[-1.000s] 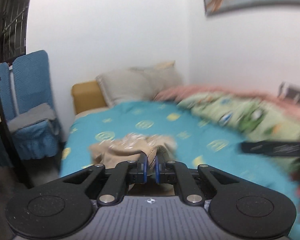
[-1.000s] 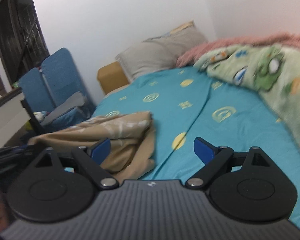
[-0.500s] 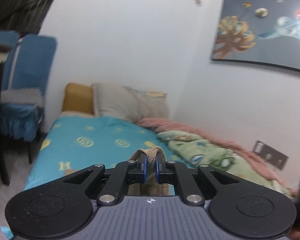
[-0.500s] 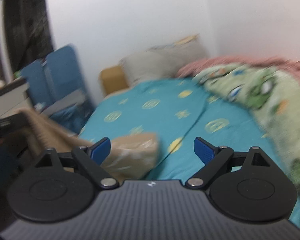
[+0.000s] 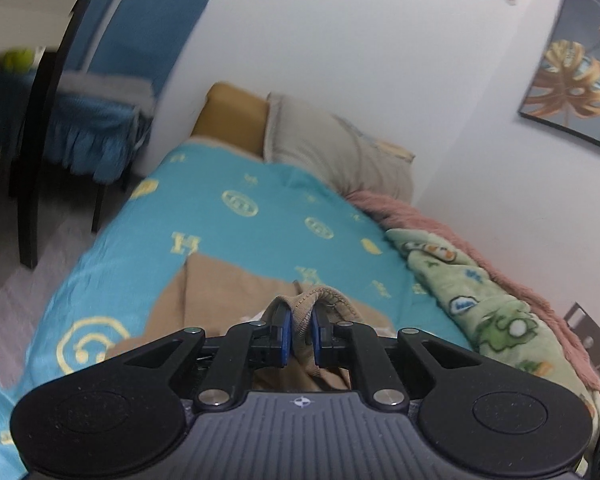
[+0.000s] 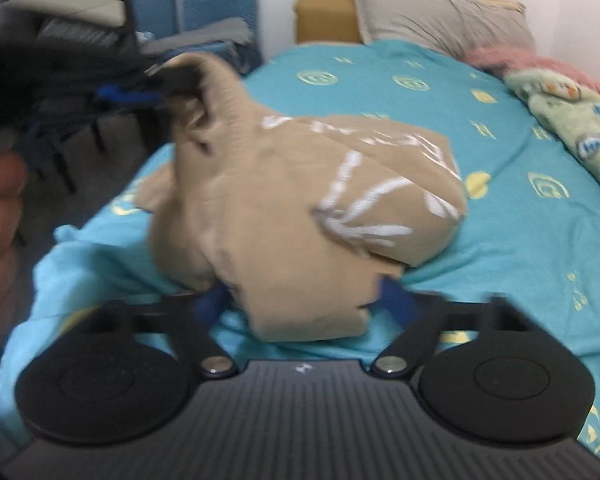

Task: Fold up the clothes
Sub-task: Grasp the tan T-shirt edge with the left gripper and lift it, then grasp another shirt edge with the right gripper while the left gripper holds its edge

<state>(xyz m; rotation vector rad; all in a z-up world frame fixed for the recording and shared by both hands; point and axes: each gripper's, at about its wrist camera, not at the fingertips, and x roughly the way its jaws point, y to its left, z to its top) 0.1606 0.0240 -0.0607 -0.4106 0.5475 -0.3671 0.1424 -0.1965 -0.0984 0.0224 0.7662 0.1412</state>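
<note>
White walls [image 5: 340,40], framed picture [image 5: 572,80], blue chairs [image 5: 132,52], perhaps grey floor [image 5: 4,272].

Garment [image 6: 284,216] is draped on bed [image 6: 520,248]; pillow [image 6: 440,16] behind it, blanket [image 6: 572,120] right, chairs [image 5: 112,92] left.

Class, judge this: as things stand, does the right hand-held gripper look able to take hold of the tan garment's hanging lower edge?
Probably yes. The right hand-held gripper is open, and the tan garment hangs between its fingers with nothing in the way. The left hand-held gripper holds the garment up.

right gripper [image 6: 300,304] fingers [image 6: 210,306]: blurred, partly behind tan garment [image 6: 284,208]
</note>
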